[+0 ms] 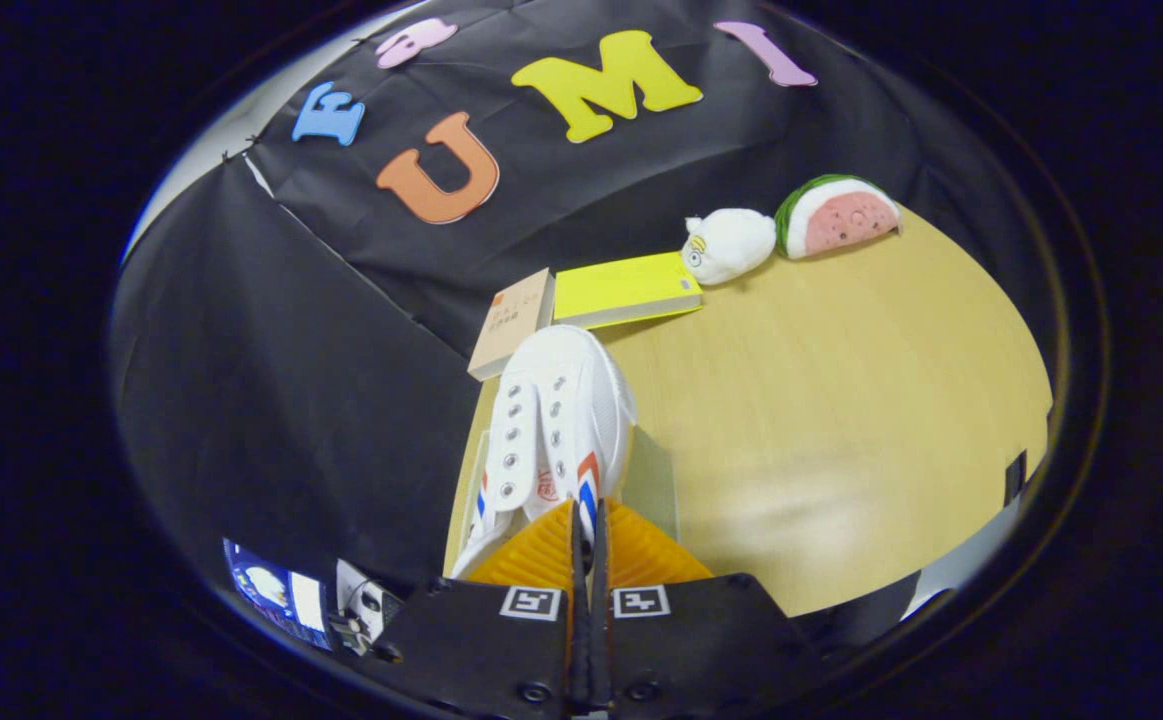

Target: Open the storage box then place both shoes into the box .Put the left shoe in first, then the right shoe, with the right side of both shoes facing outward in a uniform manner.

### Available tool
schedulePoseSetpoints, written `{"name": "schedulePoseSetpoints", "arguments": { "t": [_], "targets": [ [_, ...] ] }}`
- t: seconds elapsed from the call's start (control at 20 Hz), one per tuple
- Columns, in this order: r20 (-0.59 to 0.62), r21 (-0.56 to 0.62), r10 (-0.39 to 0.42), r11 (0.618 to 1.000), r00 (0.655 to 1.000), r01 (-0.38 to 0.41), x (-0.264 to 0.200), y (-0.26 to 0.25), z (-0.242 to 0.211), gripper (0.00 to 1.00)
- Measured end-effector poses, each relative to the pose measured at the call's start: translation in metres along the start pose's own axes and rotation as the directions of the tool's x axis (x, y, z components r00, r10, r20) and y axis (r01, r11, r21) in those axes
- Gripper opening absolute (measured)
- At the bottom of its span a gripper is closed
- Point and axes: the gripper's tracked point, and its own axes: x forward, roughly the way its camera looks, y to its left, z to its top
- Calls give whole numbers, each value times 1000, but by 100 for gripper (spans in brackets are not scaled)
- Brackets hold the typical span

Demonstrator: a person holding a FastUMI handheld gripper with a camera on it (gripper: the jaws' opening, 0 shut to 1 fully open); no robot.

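At the nearest point, the hand-held gripper (584, 530) is seen with its two orange ribbed fingers (541, 555) pressed almost together, and the rear edge of a white shoe (561, 420) is pinched between them. The shoe is carried with its toe pointing away from the fingers, its lace eyelets turned toward the camera and a red and blue stripe visible on its side, just ahead of the fingertips. Under the shoe, a pale clear edge (653, 480) is noticed, which may belong to the storage box, but this cannot be told with certainty, and it cannot be told whether a lid is open. Whether the held shoe is the left or the right one cannot be judged either. Beyond the shoe, on the wooden table (841, 420), a beige book (511, 322) and a yellow book (626, 290) are lying near the black cloth wall, and further away a white plush toy (729, 244) and a watermelon plush (838, 216) are placed just beside each other. The task is judged as being in the middle: one shoe is grasped but not yet released.
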Motion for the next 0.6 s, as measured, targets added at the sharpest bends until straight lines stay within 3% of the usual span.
{"name": "schedulePoseSetpoints", "arguments": {
  "t": [0.25,0.6],
  "targets": [
    [-29,8,-29,1000,999,29,29,17,-30,5],
    [-29,-26,-147,989,989,146,68,-1,-57,5]
  ]
}}
